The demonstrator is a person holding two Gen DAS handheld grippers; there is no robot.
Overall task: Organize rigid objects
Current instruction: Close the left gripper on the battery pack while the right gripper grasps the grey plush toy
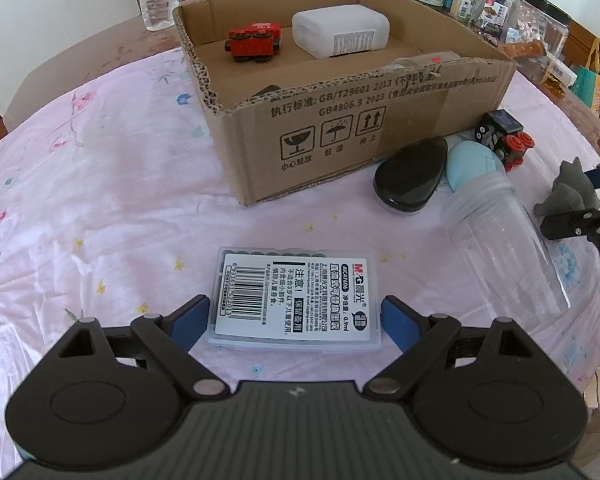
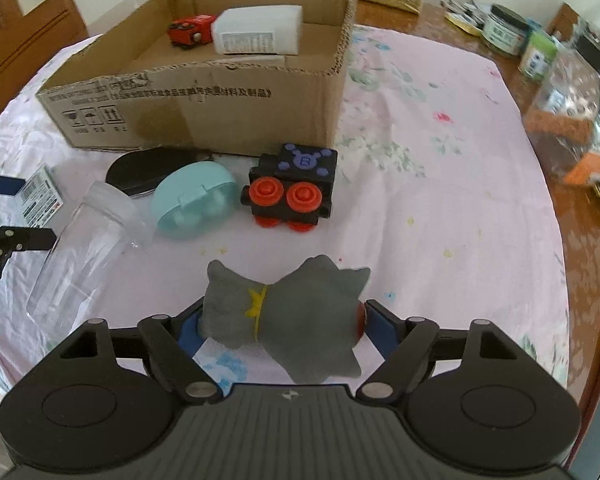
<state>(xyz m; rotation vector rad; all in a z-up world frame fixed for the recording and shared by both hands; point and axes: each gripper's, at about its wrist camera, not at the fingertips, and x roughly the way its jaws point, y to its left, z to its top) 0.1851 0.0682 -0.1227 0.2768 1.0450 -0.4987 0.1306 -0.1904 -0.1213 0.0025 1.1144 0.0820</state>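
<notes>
Pick-up step, both hands. Your left gripper [image 1: 296,316] stands wide around the clear plastic case [image 1: 294,300] lying flat on the pink cloth [image 1: 120,200]; jaws flank its short sides, contact not certain. Your right gripper [image 2: 280,320] has the grey toy figure [image 2: 284,316] between its blue pads, apparently pinched at both ends. Cardboard box [image 1: 340,120] already holds a red toy train [image 1: 254,42] and a white bottle [image 1: 340,36]. Next, judged: lift each piece clear of the front wall, then release inside.
</notes>
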